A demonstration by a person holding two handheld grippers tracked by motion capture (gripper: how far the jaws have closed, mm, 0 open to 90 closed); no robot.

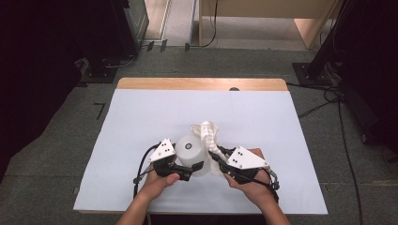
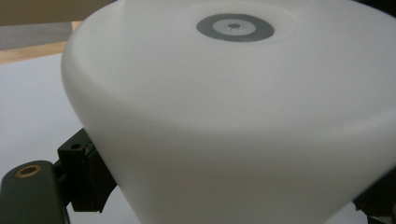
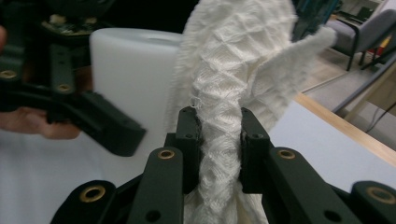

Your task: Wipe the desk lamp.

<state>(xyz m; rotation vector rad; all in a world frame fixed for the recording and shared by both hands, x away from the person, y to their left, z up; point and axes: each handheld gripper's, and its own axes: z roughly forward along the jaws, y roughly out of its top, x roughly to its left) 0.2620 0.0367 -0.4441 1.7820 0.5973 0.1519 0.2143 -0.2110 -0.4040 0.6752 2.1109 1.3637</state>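
A white plastic cup (image 1: pixel 189 148) is upside down at the near middle of the table, its base marked with a grey ring (image 2: pixel 235 27). My left gripper (image 1: pixel 194 167) is shut on the cup's wall from the left side, and one black pad (image 2: pixel 88 179) presses against it. To the right of the cup, a white waffle-weave cloth (image 1: pixel 206 132) stands bunched upward. My right gripper (image 3: pixel 219 140) is shut on the twisted cloth (image 3: pixel 233 70), which rises between the jaws, with the cup (image 3: pixel 130 60) just behind it to the left.
The table has a white top (image 1: pixel 141 122) with a wooden far edge (image 1: pixel 202 83). Black stands (image 1: pixel 309 70) and cables (image 1: pixel 328 98) lie on the floor beyond it. A grey chair (image 3: pixel 364 28) stands farther off.
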